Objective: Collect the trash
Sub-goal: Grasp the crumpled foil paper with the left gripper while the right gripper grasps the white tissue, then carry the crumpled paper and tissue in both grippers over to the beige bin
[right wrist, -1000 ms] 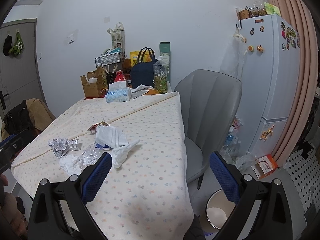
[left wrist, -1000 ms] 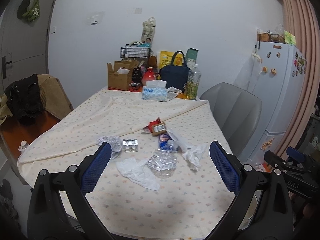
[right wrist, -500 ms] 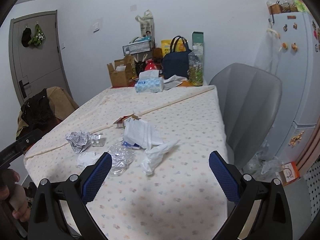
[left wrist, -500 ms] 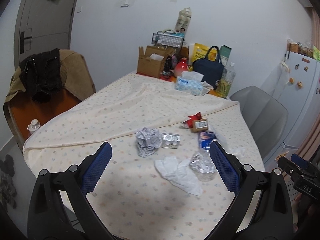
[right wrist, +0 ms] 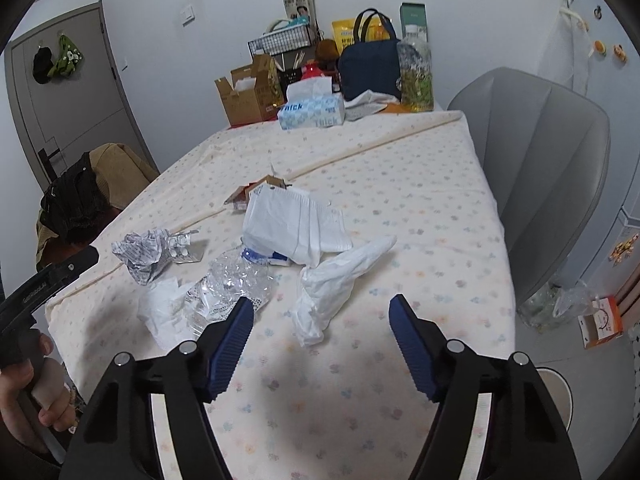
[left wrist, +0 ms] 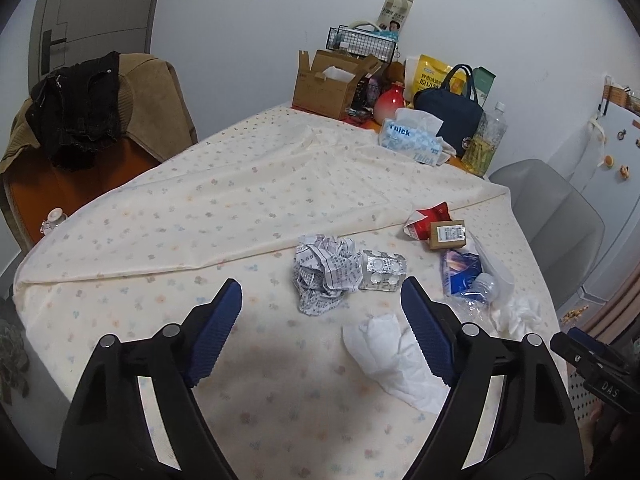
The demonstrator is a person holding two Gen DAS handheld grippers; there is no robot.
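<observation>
Trash lies on the flowered tablecloth (left wrist: pixel 248 200). In the left wrist view a crumpled printed paper (left wrist: pixel 324 274), a pill blister pack (left wrist: pixel 382 272), a white tissue (left wrist: pixel 390 356), a brown box (left wrist: pixel 448 235) and a red wrapper (left wrist: pixel 430 216) show. My left gripper (left wrist: pixel 322 304) hovers before the crumpled paper, its jaws closing with nothing between them. In the right wrist view a white twisted bag (right wrist: pixel 340 280), a crushed clear bottle (right wrist: pixel 236 280) and a white mask packet (right wrist: pixel 296 224) lie ahead. My right gripper (right wrist: pixel 322 314) hangs just short of the twisted bag, jaws closing, empty.
At the table's far end stand a tissue box (right wrist: pixel 312 110), a cardboard box (right wrist: pixel 248 94), a navy bag (right wrist: pixel 370 66) and a bottle (right wrist: pixel 416 72). A grey chair (right wrist: pixel 544 152) stands on the right, a bin rim (right wrist: pixel 556 392) below it, and a chair with clothes (left wrist: pixel 96 116) on the left.
Both grippers have come down and forward toward the trash, which now looks larger and nearer. Both pairs of jaws have narrowed somewhat.
</observation>
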